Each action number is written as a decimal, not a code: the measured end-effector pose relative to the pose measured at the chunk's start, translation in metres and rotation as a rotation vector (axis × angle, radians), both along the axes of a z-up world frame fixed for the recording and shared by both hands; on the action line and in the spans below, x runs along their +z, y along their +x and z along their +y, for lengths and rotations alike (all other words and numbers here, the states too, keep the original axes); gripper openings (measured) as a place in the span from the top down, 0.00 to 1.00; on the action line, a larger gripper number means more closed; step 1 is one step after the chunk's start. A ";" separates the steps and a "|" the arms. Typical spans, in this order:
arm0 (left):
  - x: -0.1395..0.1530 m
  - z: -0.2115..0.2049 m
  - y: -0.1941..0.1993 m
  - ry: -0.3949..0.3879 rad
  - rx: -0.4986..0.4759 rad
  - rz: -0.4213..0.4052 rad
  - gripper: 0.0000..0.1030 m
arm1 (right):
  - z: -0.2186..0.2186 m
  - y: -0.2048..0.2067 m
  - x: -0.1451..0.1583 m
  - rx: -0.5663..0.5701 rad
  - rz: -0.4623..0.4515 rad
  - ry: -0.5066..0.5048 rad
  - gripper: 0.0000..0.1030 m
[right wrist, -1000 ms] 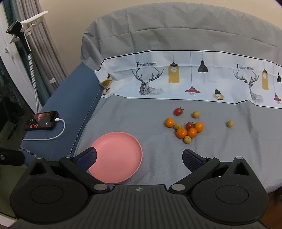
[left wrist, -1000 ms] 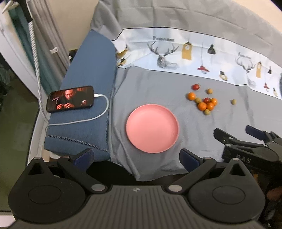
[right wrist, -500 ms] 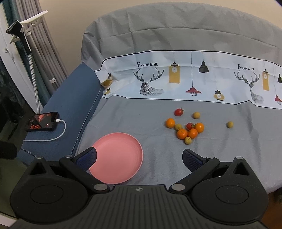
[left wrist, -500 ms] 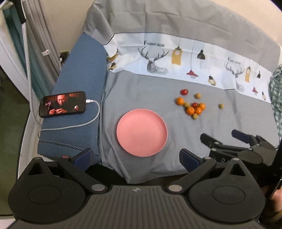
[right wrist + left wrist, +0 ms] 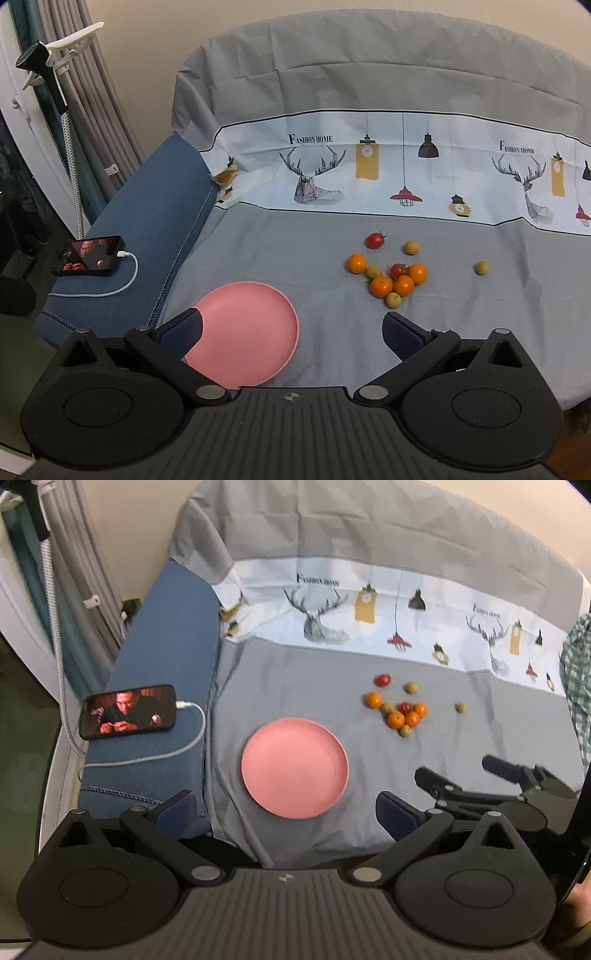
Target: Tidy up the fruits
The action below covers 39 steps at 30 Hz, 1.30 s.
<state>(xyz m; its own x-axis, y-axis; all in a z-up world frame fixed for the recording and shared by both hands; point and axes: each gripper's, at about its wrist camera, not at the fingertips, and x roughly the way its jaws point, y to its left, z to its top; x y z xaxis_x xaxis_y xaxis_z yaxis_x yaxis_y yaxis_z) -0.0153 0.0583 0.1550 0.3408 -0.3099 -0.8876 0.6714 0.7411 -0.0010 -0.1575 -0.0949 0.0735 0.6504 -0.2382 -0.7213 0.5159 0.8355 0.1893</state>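
An empty pink plate (image 5: 294,767) (image 5: 245,334) lies on the grey cloth near the table's front edge. Right of it and further back sits a cluster of small fruits (image 5: 400,712) (image 5: 393,277): several oranges, red cherry tomatoes and yellow-green ones. One red tomato (image 5: 375,240) and one yellow-green fruit (image 5: 481,267) lie apart. My left gripper (image 5: 284,808) is open, held above the plate's near edge. My right gripper (image 5: 291,330) (image 5: 460,771) is open too, low over the front of the table, short of the fruits. Neither holds anything.
A phone (image 5: 127,710) (image 5: 88,255) with a lit screen and a white charging cable (image 5: 162,755) lies on the blue cushion at the left. Curtains and a clip stand (image 5: 55,70) are at the far left. A checked sleeve (image 5: 578,686) shows at the right edge.
The left gripper has drawn back and turned right, so the plate and fruits look smaller and a checked sleeve has come into view. The right gripper has barely moved.
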 end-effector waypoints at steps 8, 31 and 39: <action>-0.008 -0.004 0.005 0.011 0.013 0.002 0.00 | -0.002 -0.001 -0.002 -0.004 -0.002 0.008 0.01; -0.120 -0.111 0.014 0.032 -0.048 -0.113 0.00 | -0.070 -0.041 -0.057 -0.169 -0.105 -0.037 0.00; -0.219 -0.215 0.047 0.130 -0.073 0.050 0.00 | -0.155 -0.043 -0.124 -0.297 -0.049 -0.089 0.00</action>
<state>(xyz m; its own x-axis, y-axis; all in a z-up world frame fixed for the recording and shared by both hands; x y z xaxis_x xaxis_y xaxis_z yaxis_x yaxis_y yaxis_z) 0.0316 -0.1567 -0.0635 0.2759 -0.2141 -0.9370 0.7252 0.6862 0.0567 -0.2002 -0.2504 -0.0508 0.5762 -0.4841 -0.6585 0.7323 0.6636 0.1529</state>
